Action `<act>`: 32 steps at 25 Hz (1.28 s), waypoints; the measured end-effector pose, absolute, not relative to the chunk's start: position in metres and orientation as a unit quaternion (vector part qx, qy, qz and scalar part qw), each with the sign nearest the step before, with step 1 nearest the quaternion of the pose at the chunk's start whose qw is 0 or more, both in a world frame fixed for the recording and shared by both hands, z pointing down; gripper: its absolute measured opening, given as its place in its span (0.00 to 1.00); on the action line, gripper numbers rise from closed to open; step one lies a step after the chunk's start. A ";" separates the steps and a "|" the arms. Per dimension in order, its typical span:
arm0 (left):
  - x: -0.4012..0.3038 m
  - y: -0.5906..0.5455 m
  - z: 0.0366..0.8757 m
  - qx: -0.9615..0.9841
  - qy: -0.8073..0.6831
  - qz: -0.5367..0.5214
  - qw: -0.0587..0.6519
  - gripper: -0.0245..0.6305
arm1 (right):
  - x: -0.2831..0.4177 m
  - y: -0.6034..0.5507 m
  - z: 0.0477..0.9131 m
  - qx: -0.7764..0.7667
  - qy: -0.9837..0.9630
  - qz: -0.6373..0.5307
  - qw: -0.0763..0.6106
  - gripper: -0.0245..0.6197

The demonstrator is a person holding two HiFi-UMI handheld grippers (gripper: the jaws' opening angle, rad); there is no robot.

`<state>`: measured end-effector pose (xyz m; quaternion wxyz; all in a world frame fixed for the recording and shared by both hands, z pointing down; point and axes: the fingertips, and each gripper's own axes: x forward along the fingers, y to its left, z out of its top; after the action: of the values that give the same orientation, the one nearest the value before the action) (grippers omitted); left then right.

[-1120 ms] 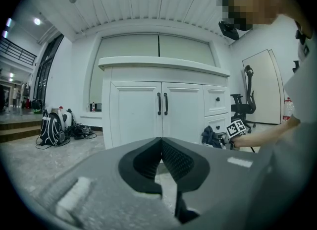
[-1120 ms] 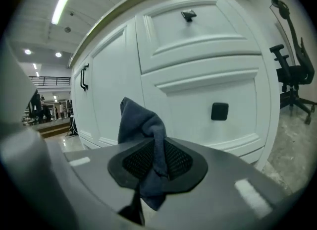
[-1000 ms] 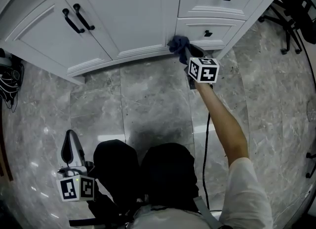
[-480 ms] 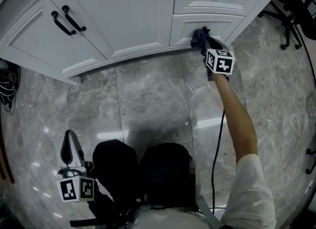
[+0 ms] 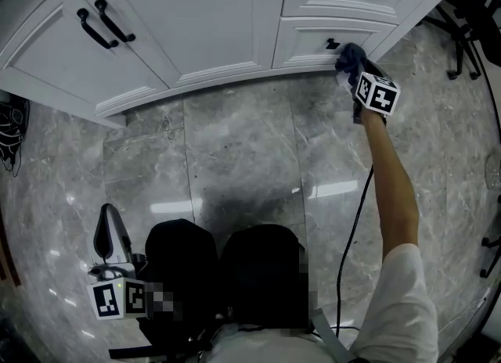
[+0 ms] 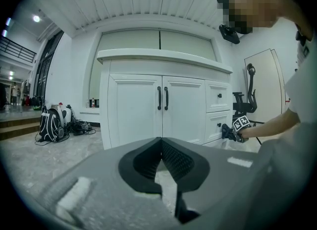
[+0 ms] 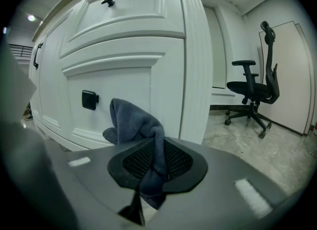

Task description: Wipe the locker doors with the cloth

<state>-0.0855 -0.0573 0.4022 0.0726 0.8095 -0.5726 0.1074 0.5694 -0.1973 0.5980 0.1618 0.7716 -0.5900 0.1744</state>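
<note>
White drawer front (image 7: 111, 92), cloth (image 7: 131, 120) clamped within right claw (image 7: 159, 148) (left claw (image 6: 161, 142) clenched, empty)

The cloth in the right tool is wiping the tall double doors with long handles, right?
No. The cloth, held in the right tool, is at the small lower drawer front by its square knob, as the right gripper view shows.
</note>
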 end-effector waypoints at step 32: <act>-0.154 -0.115 -0.086 0.837 -0.522 0.005 0.167 0.04 | 0.232 -0.053 -0.063 0.681 -0.712 0.168 0.031 0.14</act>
<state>-0.1541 -0.1148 -0.0860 0.1673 0.8366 -0.5215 0.0054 0.2319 -0.0534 -0.0625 0.0314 0.6808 -0.7122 0.1683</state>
